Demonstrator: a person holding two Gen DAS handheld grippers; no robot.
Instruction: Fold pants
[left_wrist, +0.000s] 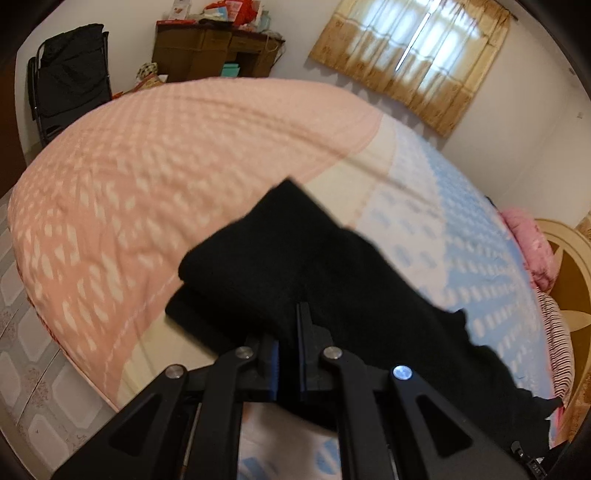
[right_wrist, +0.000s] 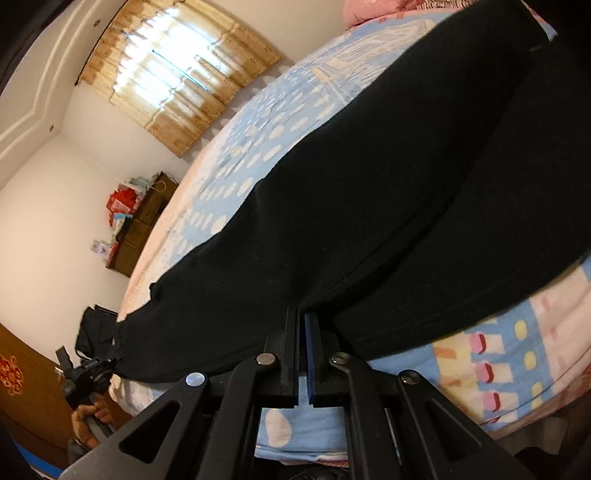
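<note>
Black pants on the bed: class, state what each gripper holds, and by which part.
Both hold the black pants. The left gripper and the right gripper each have their jaws shut on a near edge; which part cannot be told.

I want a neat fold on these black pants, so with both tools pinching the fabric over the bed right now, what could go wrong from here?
1. The left tool pinches only a thin edge of the black fabric pants, so the cloth may slip out mid-fold.
2. The right tool grips at a seam where two layers meet; it may hold only one, letting the other sag.
3. The pants lie near the edge of the pink and blue patterned bedspread and could slide off.
</note>
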